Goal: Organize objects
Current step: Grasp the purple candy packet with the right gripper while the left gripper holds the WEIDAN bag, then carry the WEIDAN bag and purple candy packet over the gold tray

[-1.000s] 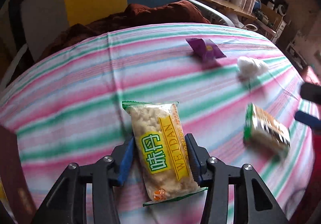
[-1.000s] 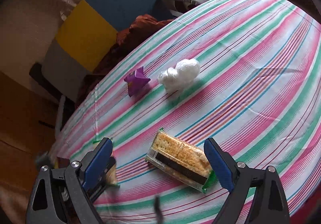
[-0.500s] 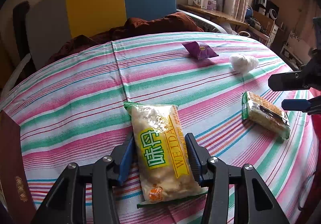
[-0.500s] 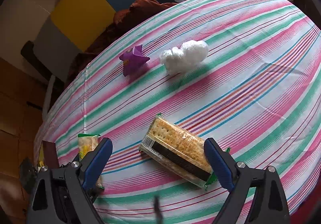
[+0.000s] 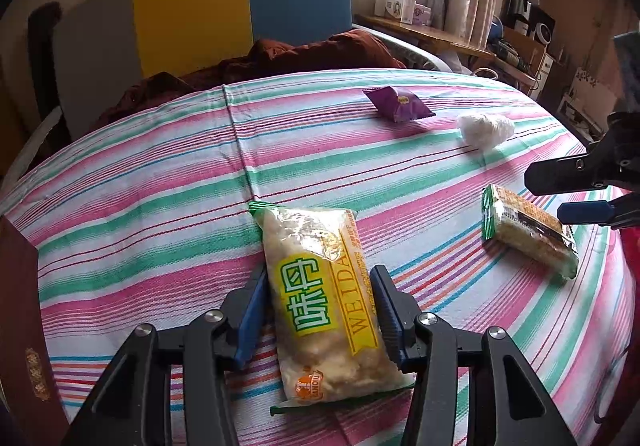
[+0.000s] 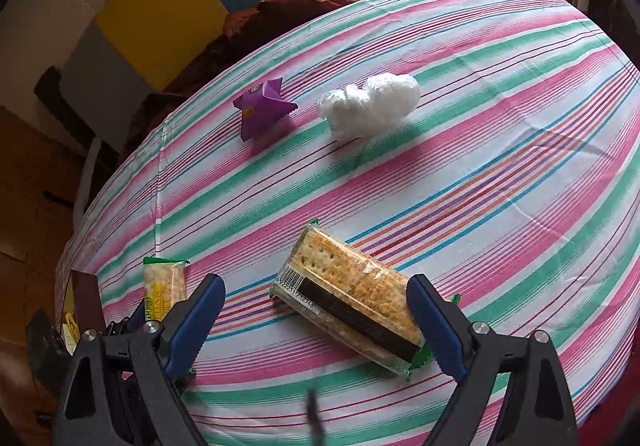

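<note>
A yellow-labelled rice-snack packet (image 5: 324,298) lies on the striped tablecloth (image 5: 160,182) between the fingers of my left gripper (image 5: 318,298), whose blue pads sit against both its sides. The packet also shows in the right wrist view (image 6: 164,282). A cracker packet (image 6: 352,298) lies flat on the cloth between the wide-open fingers of my right gripper (image 6: 316,306), untouched; it shows in the left wrist view (image 5: 528,230) with the right gripper (image 5: 576,190) beside it. A purple snack packet (image 6: 262,106) and a white crumpled plastic wad (image 6: 370,104) lie farther back.
A dark red box (image 5: 24,330) stands at the table's left edge. A chair with yellow and blue back panels (image 5: 240,14) holds a brown blanket (image 5: 304,54) behind the table. A cluttered wooden shelf (image 5: 424,30) is at the back right.
My right gripper has moved closer over the cracker packet, which now lies between its fingers. My left gripper has stayed around the rice-snack packet, its view tilting up a little.
</note>
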Tool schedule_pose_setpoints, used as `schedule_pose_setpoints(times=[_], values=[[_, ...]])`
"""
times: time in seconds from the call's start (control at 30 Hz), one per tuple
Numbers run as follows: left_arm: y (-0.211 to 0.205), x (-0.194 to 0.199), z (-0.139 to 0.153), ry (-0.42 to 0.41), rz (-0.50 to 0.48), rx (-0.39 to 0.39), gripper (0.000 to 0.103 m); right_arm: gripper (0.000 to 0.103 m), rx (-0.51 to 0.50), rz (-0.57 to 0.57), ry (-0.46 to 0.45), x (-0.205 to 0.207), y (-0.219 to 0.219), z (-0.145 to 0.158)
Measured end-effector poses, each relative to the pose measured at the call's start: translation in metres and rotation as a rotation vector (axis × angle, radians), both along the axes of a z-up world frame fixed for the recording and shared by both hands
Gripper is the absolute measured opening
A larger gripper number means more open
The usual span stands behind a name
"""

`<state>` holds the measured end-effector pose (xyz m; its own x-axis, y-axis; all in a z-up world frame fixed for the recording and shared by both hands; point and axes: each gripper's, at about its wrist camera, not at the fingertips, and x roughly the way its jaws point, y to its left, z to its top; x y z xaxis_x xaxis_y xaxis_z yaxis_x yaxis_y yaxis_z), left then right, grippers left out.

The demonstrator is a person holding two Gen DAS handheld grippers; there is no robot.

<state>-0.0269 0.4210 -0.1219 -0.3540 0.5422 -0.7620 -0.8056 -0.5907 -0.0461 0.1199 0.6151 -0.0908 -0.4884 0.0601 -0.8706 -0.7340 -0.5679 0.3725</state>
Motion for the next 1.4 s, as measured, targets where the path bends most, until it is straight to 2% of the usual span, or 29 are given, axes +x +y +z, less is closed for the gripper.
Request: schedule_pose_setpoints(times=[0.1, 0.27, 0.33, 0.53, 0.67, 0.7, 0.8, 0.83, 1.0, 1.13, 1.27, 1.4], values=[[0.0, 0.0, 0.0, -0.003, 0.0, 0.002, 0.052, 0.089, 0.04, 0.045, -0.01, -0.009, -0.005, 0.008], [0.0, 0.0, 0.0, -0.004, 0.0, 0.002, 0.052, 0.073, 0.186, 0.163, -0.044, -0.059, 0.001, 0.031], [0.001, 0.0, 0.0, -0.003, 0.0, 0.001, 0.052, 0.067, 0.212, 0.176, -0.062, -0.077, 0.01, 0.033], [0.001, -0.001, -0.001, -0.008, 0.0, 0.005, 0.052, 0.063, 0.272, 0.214, -0.173, -0.144, 0.053, 0.019], [0.001, -0.001, -0.001, -0.012, 0.001, 0.009, 0.052, 0.062, 0.238, 0.234, -0.231, -0.174, 0.074, -0.003], [0.001, -0.001, -0.001, -0.012, 0.001, 0.01, 0.052, 0.059, 0.247, 0.235, -0.253, -0.179, 0.076, -0.007], [0.001, -0.002, -0.001, -0.012, 0.001, 0.01, 0.052, 0.04, 0.226, 0.249, -0.274, -0.188, 0.081, -0.02], [0.001, -0.002, -0.001, -0.013, 0.001, 0.01, 0.052, 0.035, 0.231, 0.248, -0.275, -0.189, 0.081, -0.021], [0.001, -0.002, -0.002, -0.014, 0.001, 0.014, 0.052, 0.035, 0.229, 0.327, -0.224, -0.171, 0.053, -0.007], [0.002, -0.003, -0.003, -0.011, 0.001, 0.013, 0.052, 0.035, 0.206, 0.412, -0.204, -0.136, 0.014, 0.001], [0.001, -0.001, -0.002, -0.007, 0.001, 0.011, 0.052, 0.035, 0.18, 0.411, -0.189, -0.093, -0.013, -0.005], [0.002, -0.001, -0.002, 0.0, 0.001, 0.007, 0.052, 0.035, 0.163, 0.404, -0.141, -0.078, -0.023, -0.008]])
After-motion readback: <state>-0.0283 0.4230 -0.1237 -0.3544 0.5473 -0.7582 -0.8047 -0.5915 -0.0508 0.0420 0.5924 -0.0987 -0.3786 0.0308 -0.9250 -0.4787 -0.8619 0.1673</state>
